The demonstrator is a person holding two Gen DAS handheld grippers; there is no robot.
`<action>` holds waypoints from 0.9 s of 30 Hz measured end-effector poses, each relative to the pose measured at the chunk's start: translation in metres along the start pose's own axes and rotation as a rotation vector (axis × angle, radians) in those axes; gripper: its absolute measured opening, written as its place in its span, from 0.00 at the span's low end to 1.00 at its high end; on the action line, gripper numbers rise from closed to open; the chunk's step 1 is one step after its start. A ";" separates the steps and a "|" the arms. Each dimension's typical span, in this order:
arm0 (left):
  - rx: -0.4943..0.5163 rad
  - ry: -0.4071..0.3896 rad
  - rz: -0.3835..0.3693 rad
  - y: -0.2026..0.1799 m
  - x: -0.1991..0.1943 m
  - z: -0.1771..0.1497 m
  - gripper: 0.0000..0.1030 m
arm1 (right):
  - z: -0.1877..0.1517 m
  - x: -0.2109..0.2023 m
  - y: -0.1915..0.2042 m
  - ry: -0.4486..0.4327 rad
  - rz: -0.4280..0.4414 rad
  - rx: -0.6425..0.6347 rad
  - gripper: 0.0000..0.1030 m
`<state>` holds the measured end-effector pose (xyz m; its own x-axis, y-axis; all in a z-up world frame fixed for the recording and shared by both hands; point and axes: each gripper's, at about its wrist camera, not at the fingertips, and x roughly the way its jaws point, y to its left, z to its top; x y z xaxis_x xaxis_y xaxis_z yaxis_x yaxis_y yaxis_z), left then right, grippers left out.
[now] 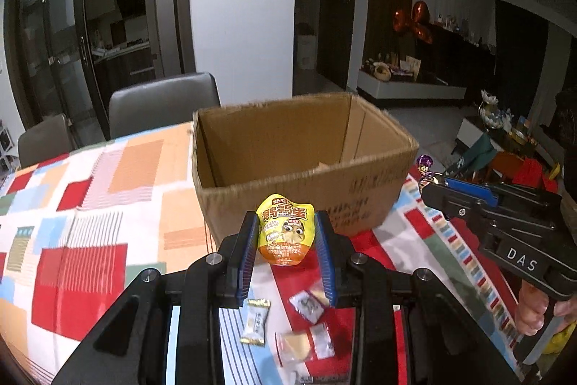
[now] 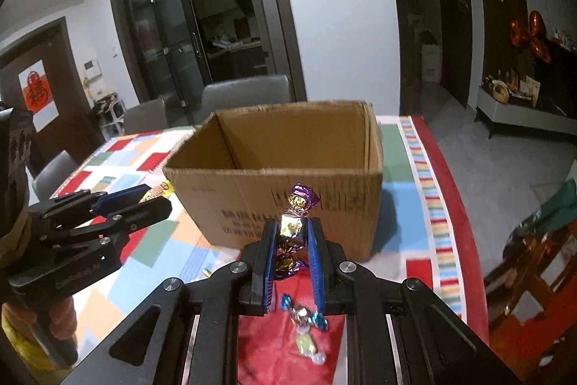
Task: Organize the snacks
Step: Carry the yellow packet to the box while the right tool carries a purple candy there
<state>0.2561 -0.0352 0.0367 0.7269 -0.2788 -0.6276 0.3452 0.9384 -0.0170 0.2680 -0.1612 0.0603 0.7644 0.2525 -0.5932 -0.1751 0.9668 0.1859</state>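
Dim dining room: glass sliding doors and grey chairs (image 1: 164, 101) behind, table under a patchwork tablecloth (image 1: 90, 204) in red, orange, blue and white blocks. Open cardboard box (image 1: 299, 161) stands on it straight ahead of both my tongs, flaps gone, dark print on the near wall, inside looks mostly bare from here.

My left gripper (image 1: 286, 233): jaws partway in, blue pads clamped on both sides of a yellow snack pouch (image 1: 285, 228). Pouch is egg-shaped and puffy, red Chinese lettering on top, cartoon face mid-panel, orange band at the bottom. It's upright, held clear of the cloth, just in front of the box's near wall.

My right gripper (image 2: 292, 233): jaws pinched narrow on a twist-wrapped candy (image 2: 294, 222). Gold foil body between the pads, purple twisted ends sticking out above and below. Also off the table, in front of the box.

Still on the cloth below my left tongs: a small white-and-gold sachet (image 1: 255, 322) and two clear-wrapped snacks (image 1: 304, 323). Below my right tongs: a blue-foil candy (image 2: 304, 313) and a pale green one (image 2: 306, 343), on a red patch.
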 end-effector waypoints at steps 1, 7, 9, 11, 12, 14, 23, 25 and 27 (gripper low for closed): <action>-0.001 -0.008 0.002 0.001 0.000 0.005 0.30 | 0.005 0.000 0.001 -0.009 0.000 -0.004 0.17; 0.006 -0.042 0.012 0.005 0.000 0.027 0.30 | 0.027 0.010 -0.002 -0.029 0.013 0.003 0.17; 0.014 -0.052 0.015 0.006 0.003 0.033 0.30 | 0.035 0.014 -0.004 -0.032 0.017 0.005 0.17; 0.018 -0.058 0.018 0.008 0.007 0.038 0.30 | 0.042 0.019 -0.004 -0.036 0.012 -0.002 0.17; 0.017 -0.060 0.018 0.009 0.010 0.041 0.30 | 0.044 0.021 -0.005 -0.037 0.010 -0.006 0.17; 0.011 -0.061 0.018 0.011 0.016 0.045 0.30 | 0.049 0.026 -0.005 -0.035 0.009 -0.007 0.17; 0.006 -0.053 0.018 0.016 0.042 0.064 0.31 | 0.068 0.048 -0.007 -0.034 -0.001 -0.017 0.18; 0.004 -0.056 0.029 0.016 0.045 0.066 0.31 | 0.070 0.051 -0.009 -0.033 -0.010 -0.021 0.18; -0.010 -0.052 0.042 0.018 0.050 0.068 0.32 | 0.071 0.054 -0.008 -0.037 -0.026 -0.015 0.20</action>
<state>0.3390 -0.0463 0.0581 0.7707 -0.2491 -0.5865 0.3079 0.9514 0.0005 0.3548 -0.1584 0.0826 0.7913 0.2262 -0.5681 -0.1643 0.9736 0.1587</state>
